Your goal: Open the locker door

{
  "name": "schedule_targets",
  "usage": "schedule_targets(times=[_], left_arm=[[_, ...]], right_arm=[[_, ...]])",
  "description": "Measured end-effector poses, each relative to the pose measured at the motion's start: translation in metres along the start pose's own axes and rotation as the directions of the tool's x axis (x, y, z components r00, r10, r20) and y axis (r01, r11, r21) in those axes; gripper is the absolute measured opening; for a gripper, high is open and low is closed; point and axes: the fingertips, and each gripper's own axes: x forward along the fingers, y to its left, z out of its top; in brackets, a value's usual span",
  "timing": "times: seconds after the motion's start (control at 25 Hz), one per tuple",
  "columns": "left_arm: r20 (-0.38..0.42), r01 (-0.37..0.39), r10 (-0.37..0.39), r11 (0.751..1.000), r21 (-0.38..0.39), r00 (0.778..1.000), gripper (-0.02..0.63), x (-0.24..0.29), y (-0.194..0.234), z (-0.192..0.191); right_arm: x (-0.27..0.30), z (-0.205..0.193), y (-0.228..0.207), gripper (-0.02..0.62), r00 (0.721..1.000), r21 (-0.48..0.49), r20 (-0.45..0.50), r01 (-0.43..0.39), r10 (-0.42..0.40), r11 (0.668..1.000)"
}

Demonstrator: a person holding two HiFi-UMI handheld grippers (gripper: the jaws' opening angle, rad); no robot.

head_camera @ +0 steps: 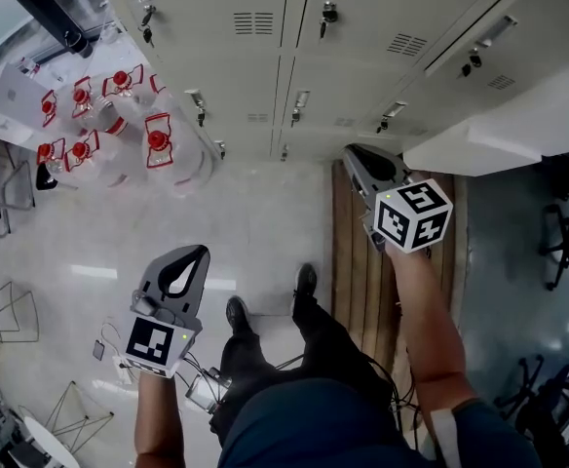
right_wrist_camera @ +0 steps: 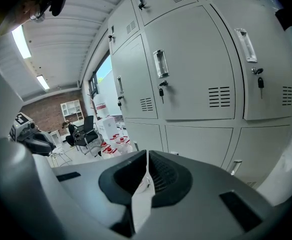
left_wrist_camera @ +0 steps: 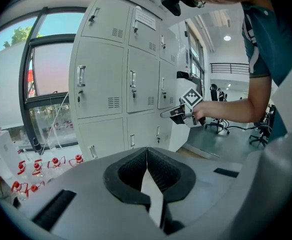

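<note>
A bank of pale grey lockers (head_camera: 294,47) runs along the top of the head view, its doors closed, with handles and keys in the locks. My right gripper (head_camera: 353,154) is raised close to the lower doors, shut and empty. In the right gripper view it (right_wrist_camera: 147,156) points at a locker door (right_wrist_camera: 196,69) with a recessed handle (right_wrist_camera: 159,63) and a hanging key (right_wrist_camera: 161,90), a short way off. My left gripper (head_camera: 197,253) hangs lower and farther back, shut on nothing. The left gripper view shows its jaws (left_wrist_camera: 147,151) closed and the right gripper (left_wrist_camera: 173,113) ahead by the lockers (left_wrist_camera: 141,79).
Large water bottles with red caps (head_camera: 119,115) stand on the floor at the left by the window. A white panel (head_camera: 499,135) juts out at the right of the locker row. A wooden strip (head_camera: 358,271) lies under the right arm. Office chairs (head_camera: 567,232) stand at the far right.
</note>
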Motion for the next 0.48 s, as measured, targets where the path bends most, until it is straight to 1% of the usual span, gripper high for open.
schedule_targets(times=[0.28,0.48], left_arm=[[0.002,0.013,-0.013,1.0,-0.009,1.0,0.018,0.019,0.002,-0.006],[-0.004,0.019,-0.019,1.0,-0.012,1.0,0.018,0.03,0.008,-0.01]], right_arm=[[0.025,-0.01,-0.019,0.038,1.0,-0.01,-0.025,0.007,-0.007,1.0],[0.042,-0.011,-0.03,0.038,1.0,-0.005,-0.022,0.013,-0.013,1.0]])
